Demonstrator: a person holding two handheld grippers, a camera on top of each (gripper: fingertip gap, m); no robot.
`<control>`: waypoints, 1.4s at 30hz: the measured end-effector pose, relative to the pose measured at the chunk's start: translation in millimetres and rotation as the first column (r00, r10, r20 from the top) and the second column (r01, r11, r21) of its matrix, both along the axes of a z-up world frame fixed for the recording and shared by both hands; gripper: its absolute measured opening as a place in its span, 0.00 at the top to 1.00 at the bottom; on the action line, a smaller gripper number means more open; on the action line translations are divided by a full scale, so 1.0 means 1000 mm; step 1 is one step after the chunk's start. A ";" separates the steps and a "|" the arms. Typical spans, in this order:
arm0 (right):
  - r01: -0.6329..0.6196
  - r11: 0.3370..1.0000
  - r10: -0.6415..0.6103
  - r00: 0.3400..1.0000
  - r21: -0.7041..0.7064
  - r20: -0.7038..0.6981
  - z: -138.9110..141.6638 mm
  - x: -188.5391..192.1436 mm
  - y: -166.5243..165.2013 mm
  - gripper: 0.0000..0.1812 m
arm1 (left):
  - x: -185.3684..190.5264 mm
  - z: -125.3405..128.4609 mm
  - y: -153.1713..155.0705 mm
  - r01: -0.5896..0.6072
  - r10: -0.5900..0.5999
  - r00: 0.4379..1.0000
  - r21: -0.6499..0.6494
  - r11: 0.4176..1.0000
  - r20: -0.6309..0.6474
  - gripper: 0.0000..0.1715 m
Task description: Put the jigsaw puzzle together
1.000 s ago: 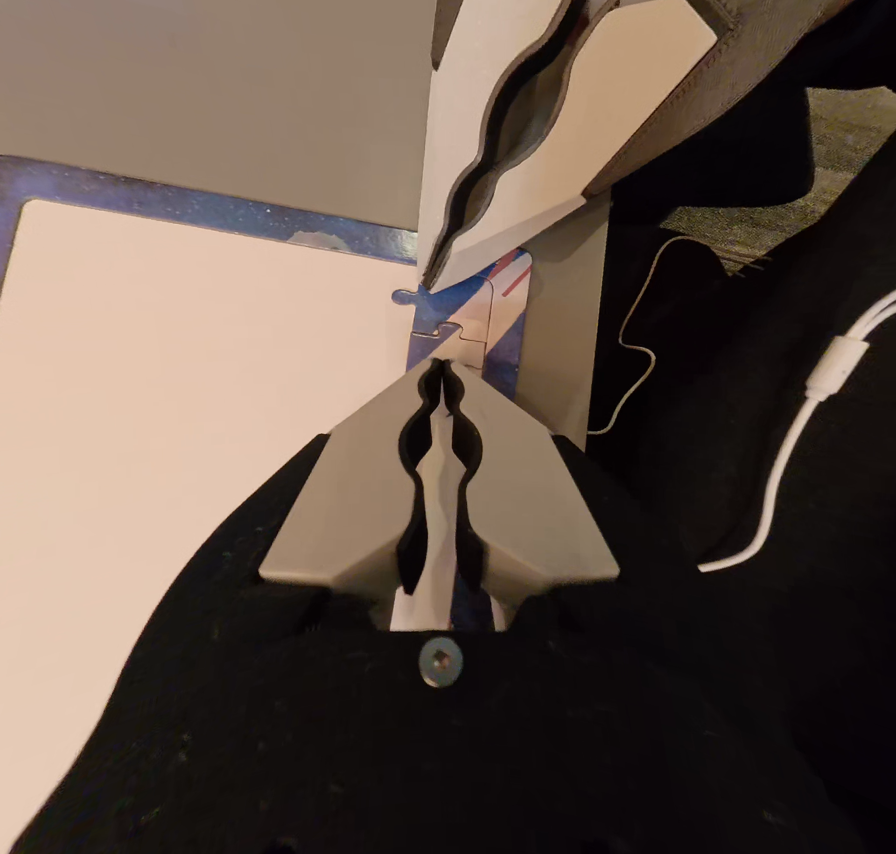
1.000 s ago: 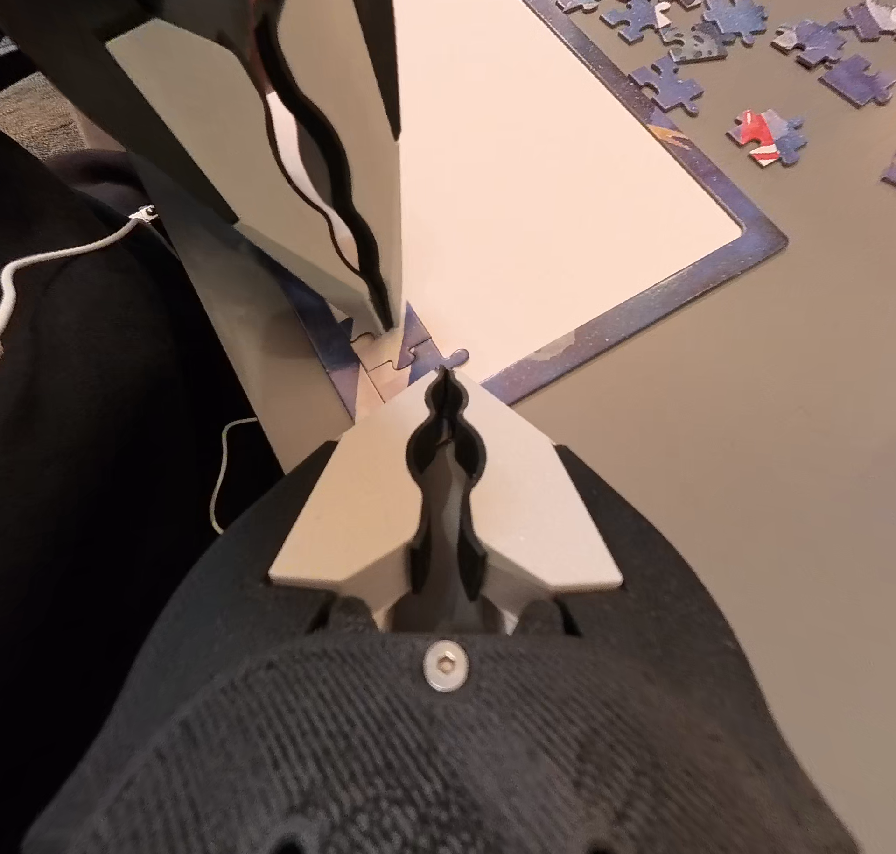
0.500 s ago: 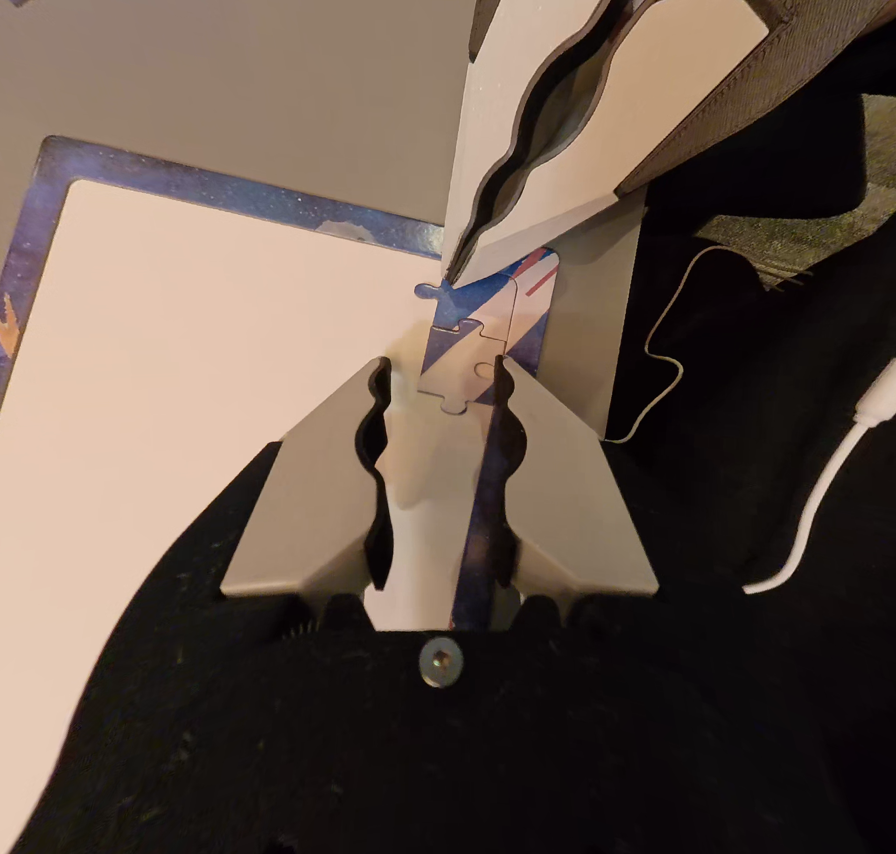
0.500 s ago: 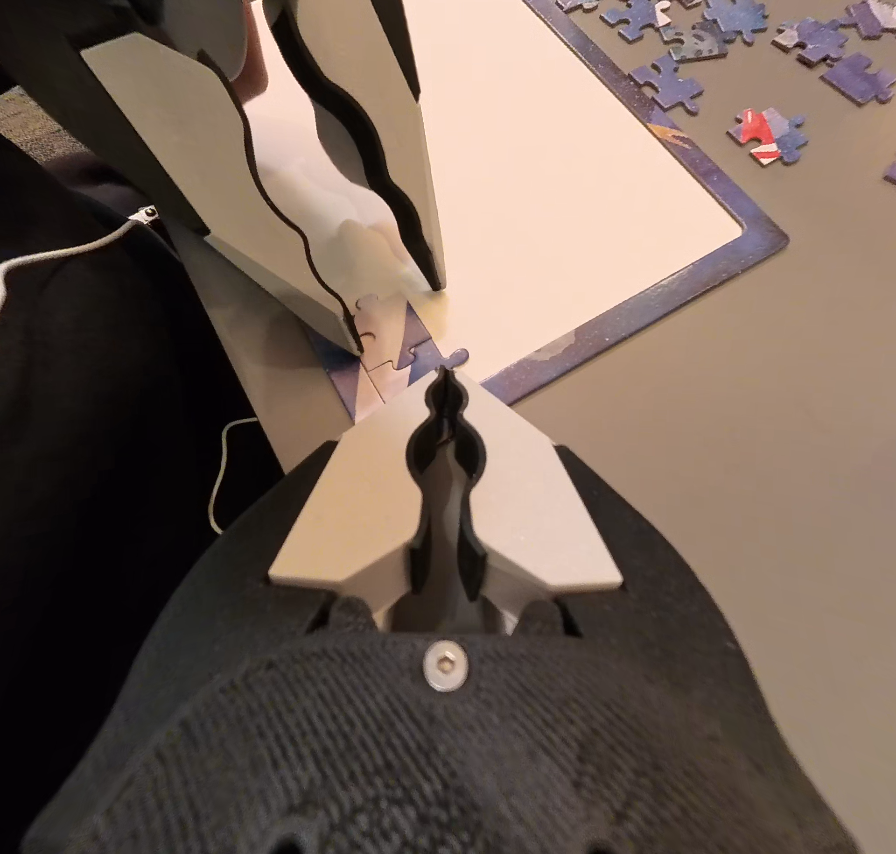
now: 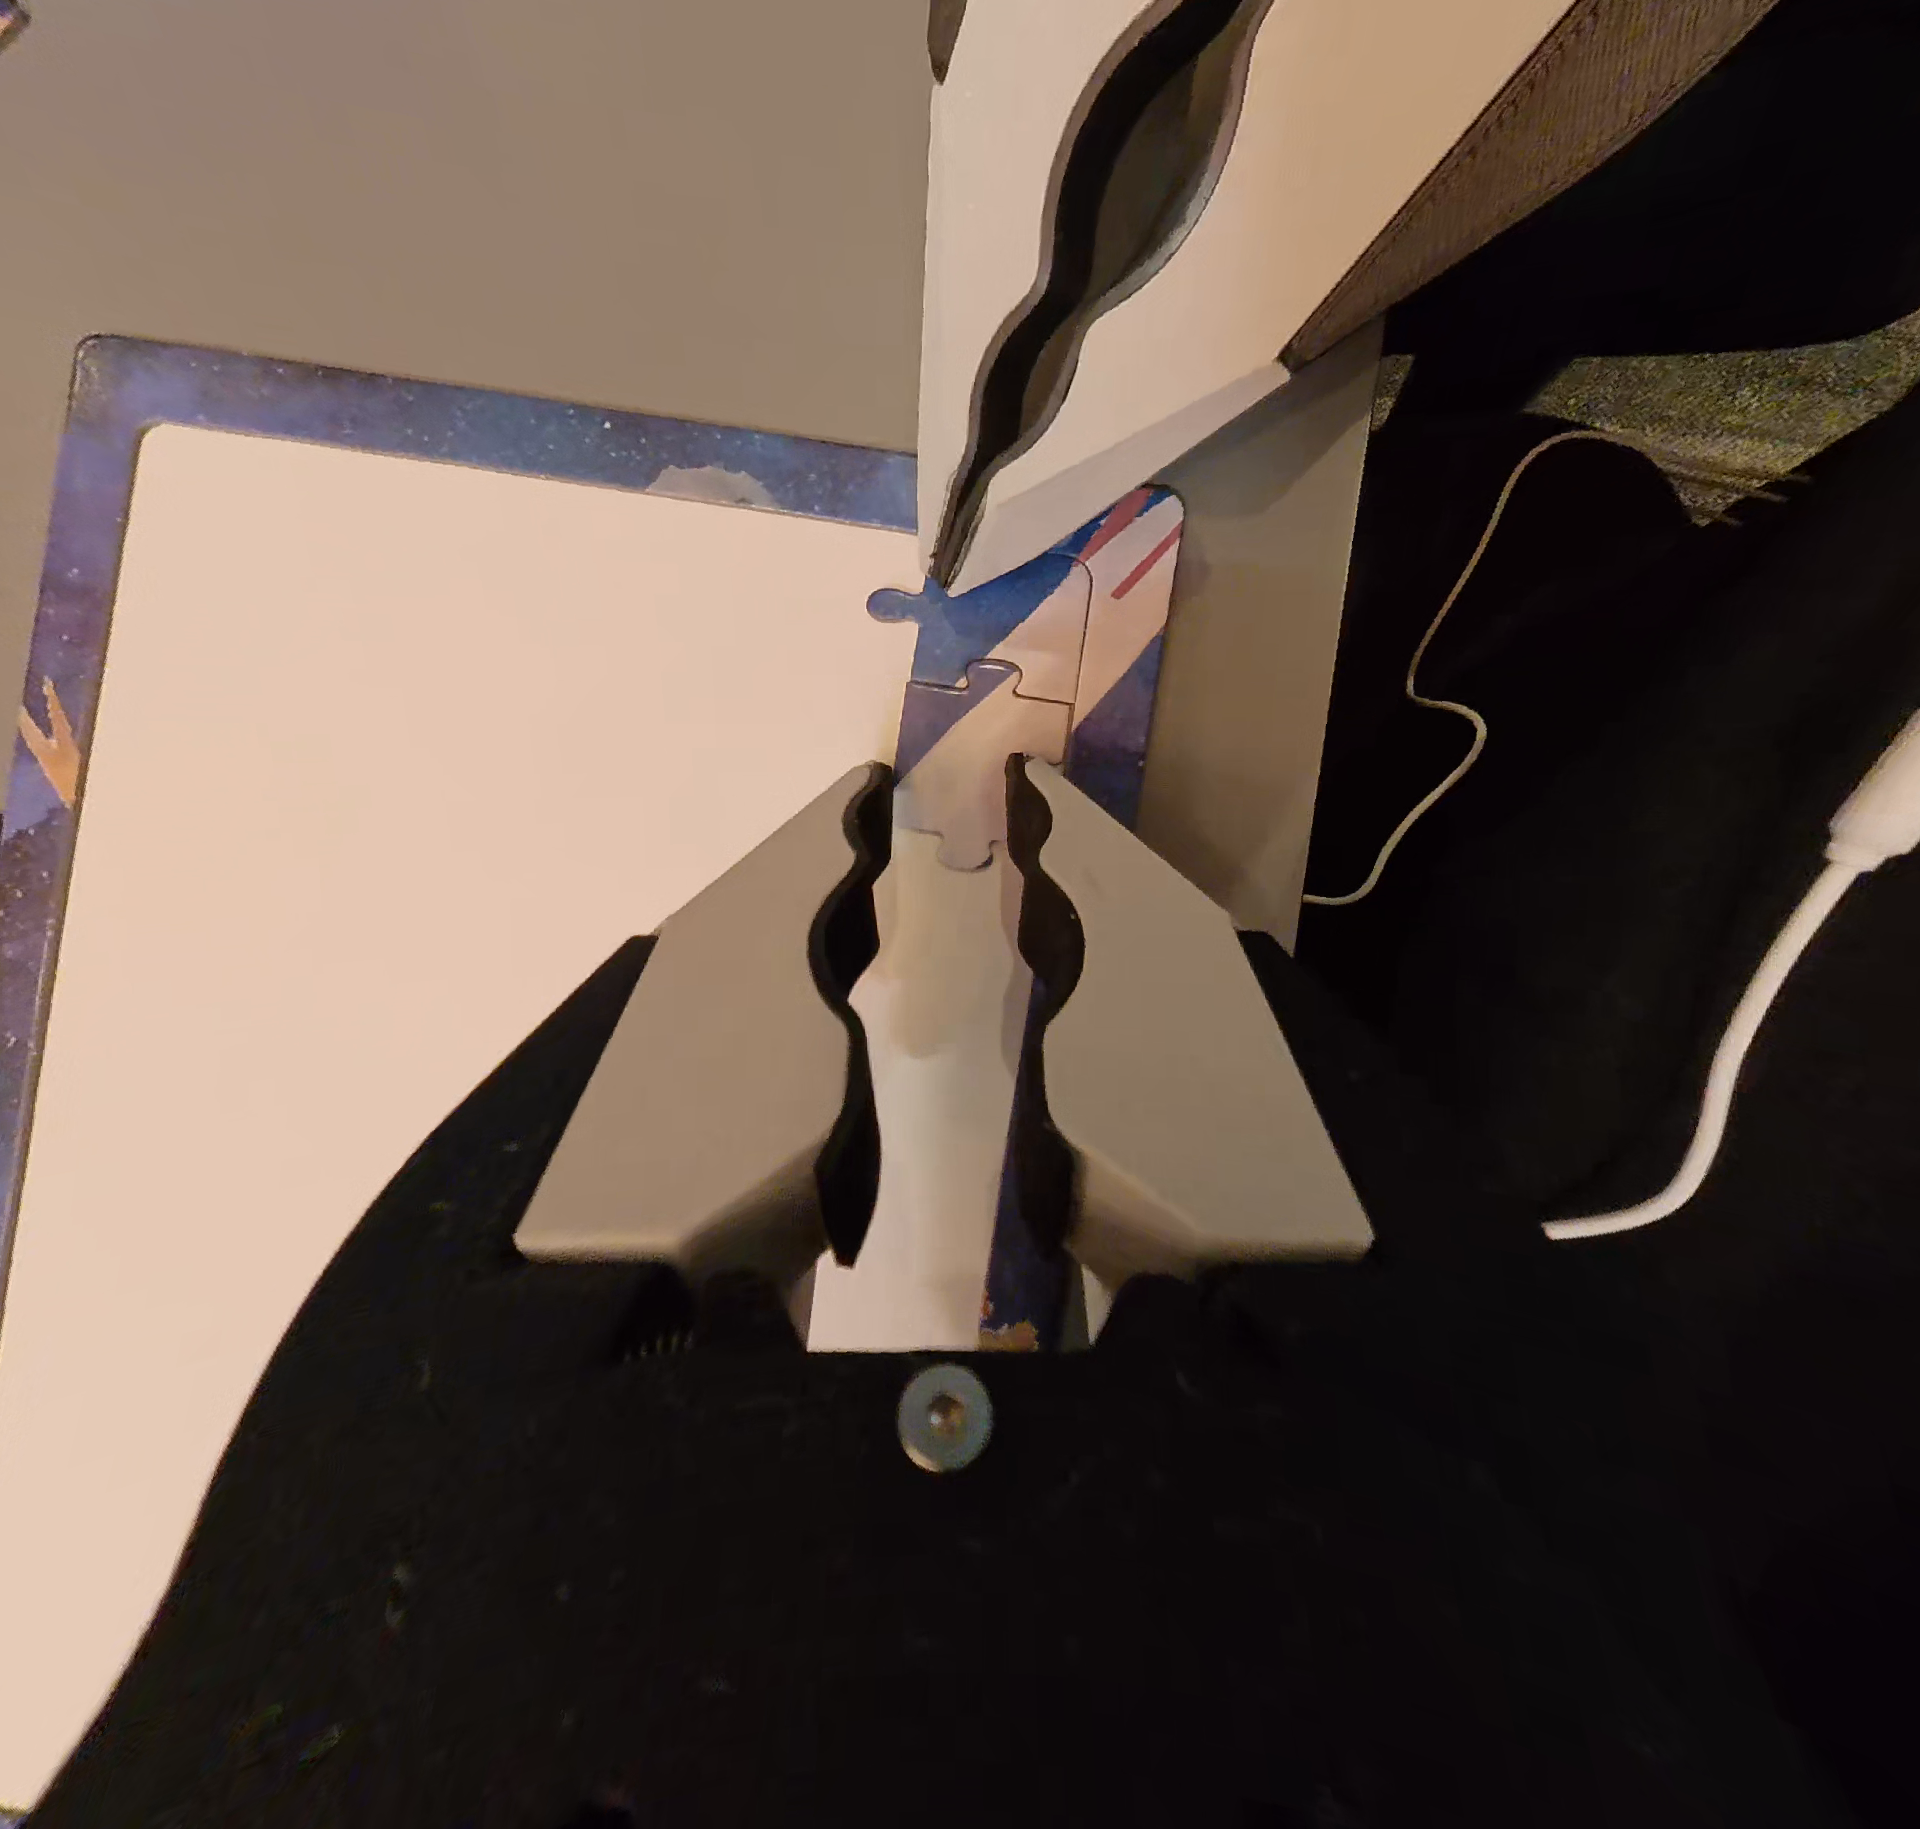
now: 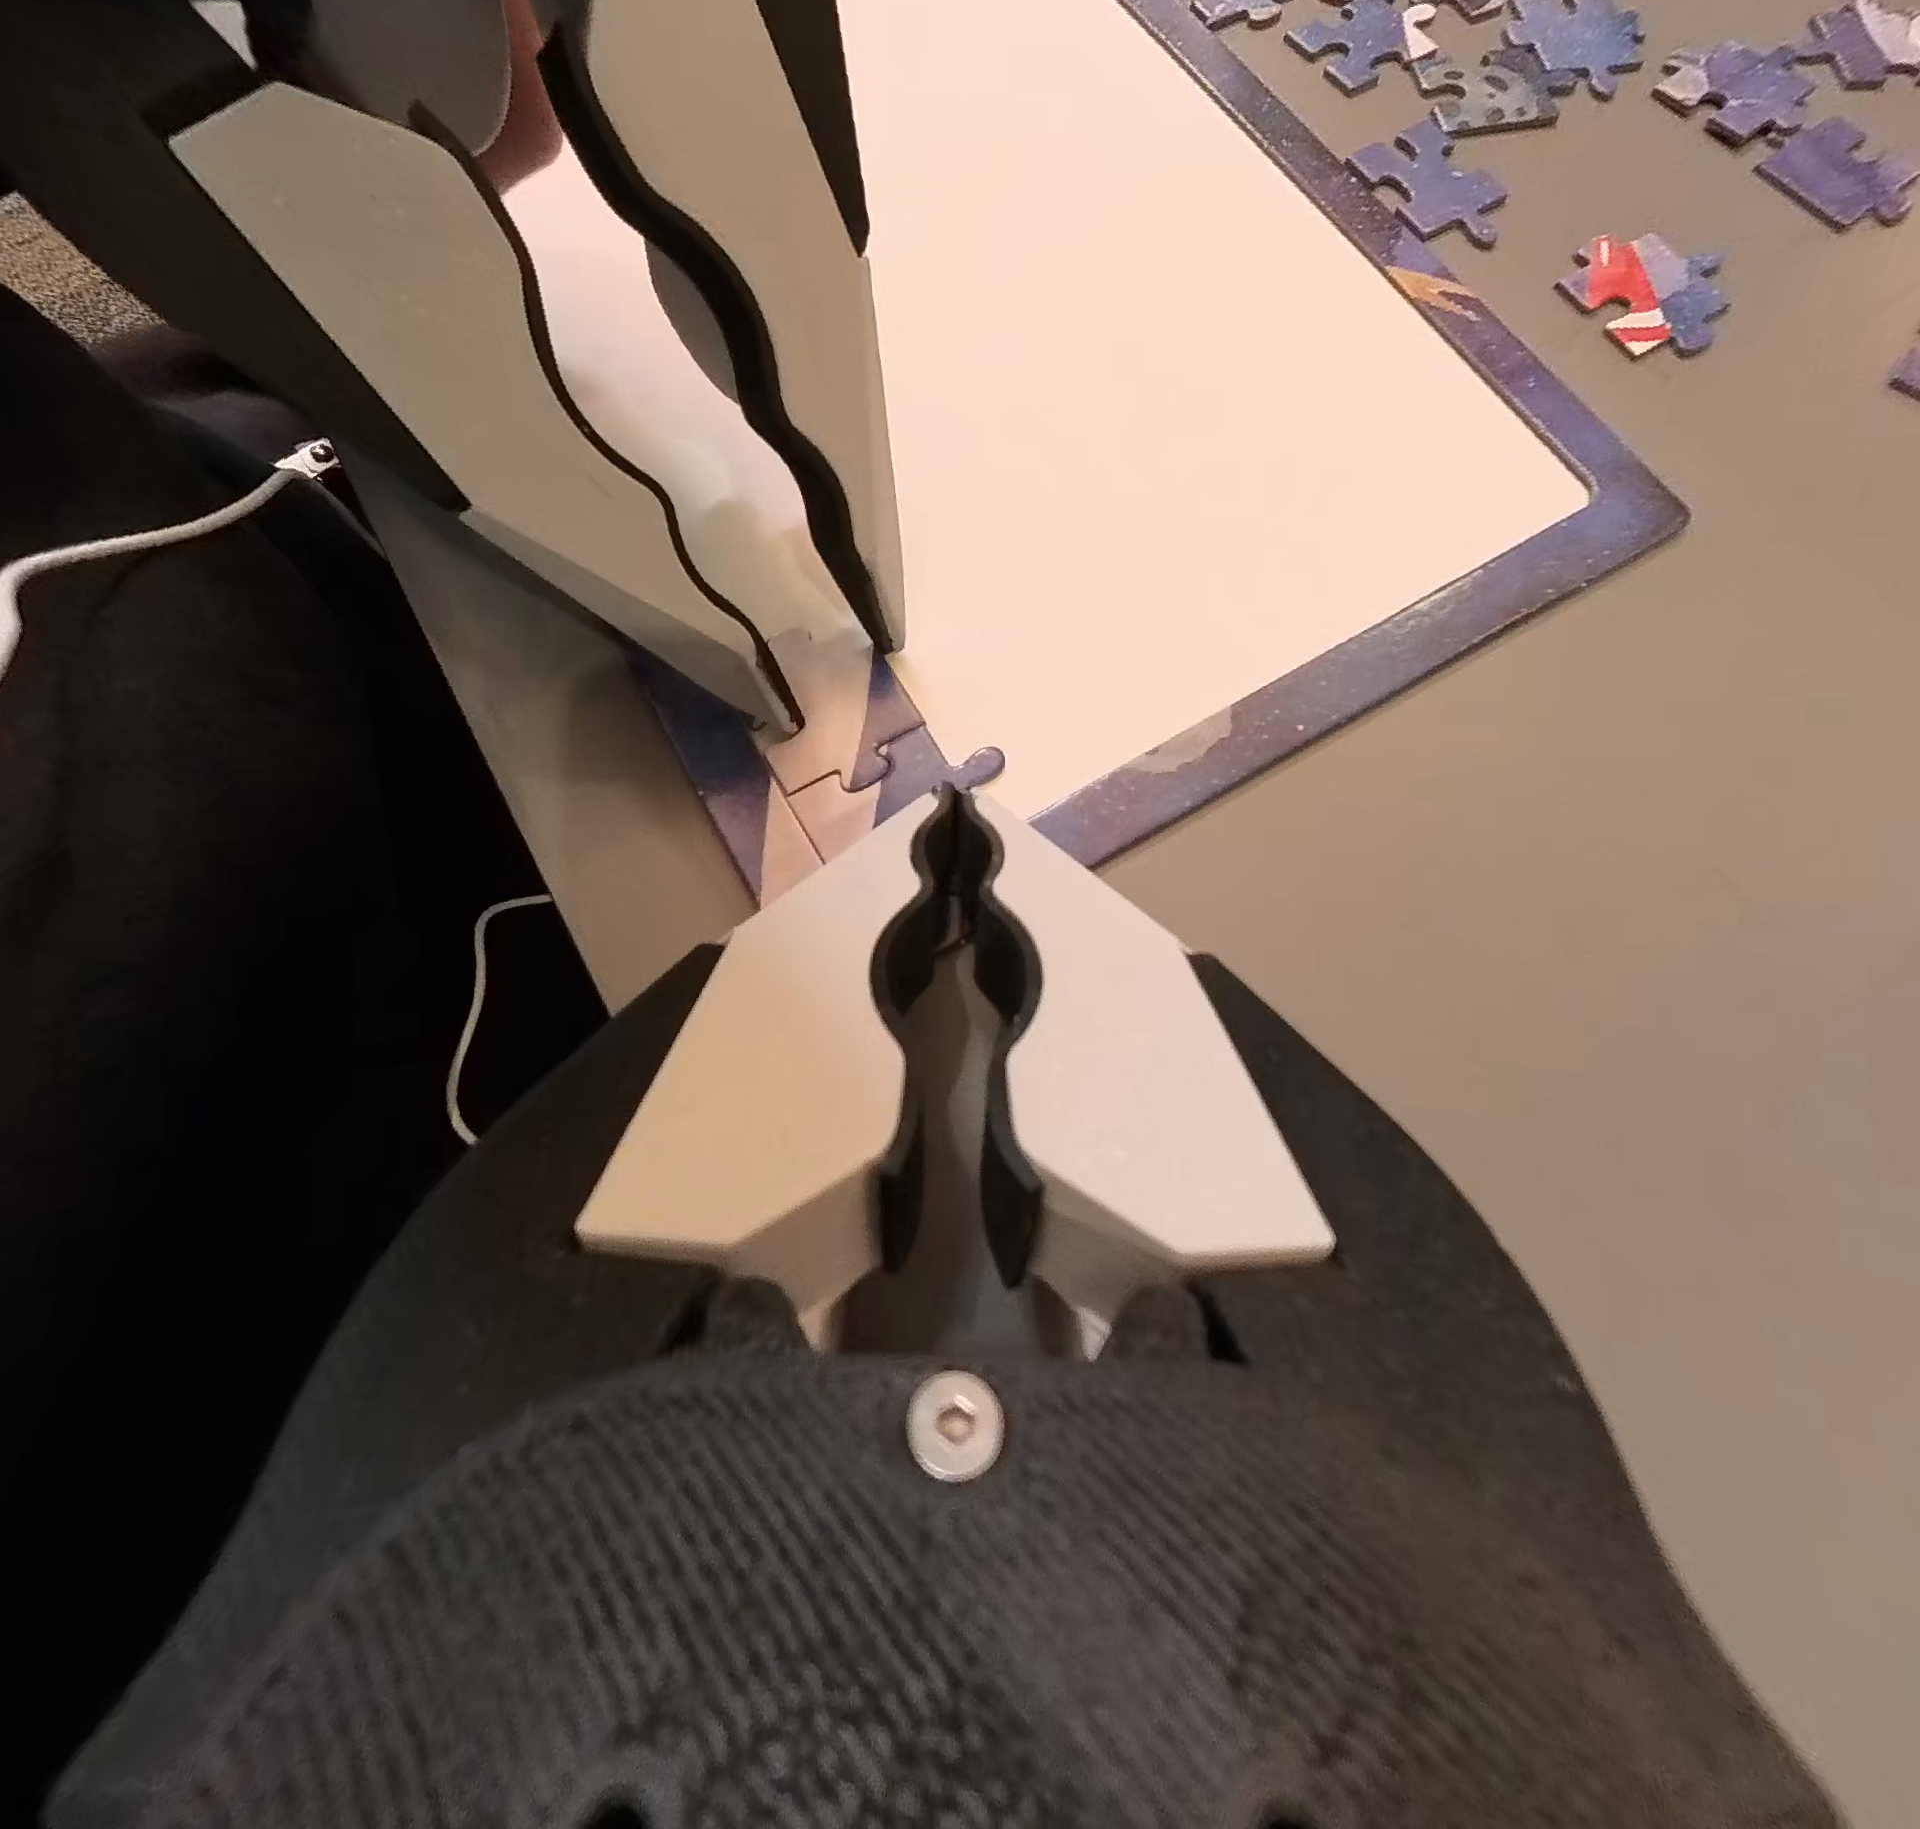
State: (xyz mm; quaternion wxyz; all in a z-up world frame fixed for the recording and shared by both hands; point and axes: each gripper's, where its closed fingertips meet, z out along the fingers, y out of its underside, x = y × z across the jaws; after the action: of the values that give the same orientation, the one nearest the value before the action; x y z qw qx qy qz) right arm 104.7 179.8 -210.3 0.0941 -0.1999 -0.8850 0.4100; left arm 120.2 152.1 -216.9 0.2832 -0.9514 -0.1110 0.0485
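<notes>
Two joined blue-and-white puzzle pieces lie in the near corner of the blue-rimmed puzzle tray (image 5: 499,425): a corner piece (image 5: 1003,626) and a second piece (image 5: 971,745) locked to it. My left gripper (image 5: 943,771) is open, its fingertips standing over the second piece without squeezing it. It also shows in the right wrist view (image 6: 831,683), tips down on the tray. My right gripper (image 6: 948,800) is shut, its tip resting on the corner piece (image 6: 914,777); in the left wrist view this gripper (image 5: 945,564) comes down from above.
Several loose blue pieces (image 6: 1507,65) and a red-and-blue piece (image 6: 1647,296) lie on the grey table (image 6: 1558,948) beyond the tray. The tray's white inside (image 5: 468,740) is bare. A white cable (image 5: 1704,1083) hangs off the table edge. Less than 4 cm separates the two grippers' tips.
My left gripper went from shut to wide open, then narrowed, and drew back a little from the corner, uncovering the second piece. My right gripper stayed shut on the corner piece.
</notes>
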 end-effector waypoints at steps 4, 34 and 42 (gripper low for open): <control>0.015 1.000 -0.015 1.000 0.003 -0.006 0.000 -0.002 0.001 1.00 | 0.001 0.000 -0.001 0.008 -0.009 1.000 -0.029 1.000 -0.021 0.86; -0.055 0.996 0.057 0.998 -0.072 0.015 0.010 0.009 -0.005 1.00 | 0.000 0.010 0.002 -0.012 0.013 1.000 0.069 0.998 -0.005 0.87; -0.059 0.998 0.059 0.998 0.004 0.022 0.000 0.011 -0.003 1.00 | 0.001 0.015 0.000 -0.002 0.003 1.000 0.062 0.998 -0.027 0.87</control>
State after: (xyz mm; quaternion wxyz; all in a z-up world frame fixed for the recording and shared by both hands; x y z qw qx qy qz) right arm 116.0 176.4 -210.2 0.0725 -0.1779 -0.8924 0.4083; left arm 121.1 151.9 -202.3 0.3140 -0.9413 -0.1098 0.0582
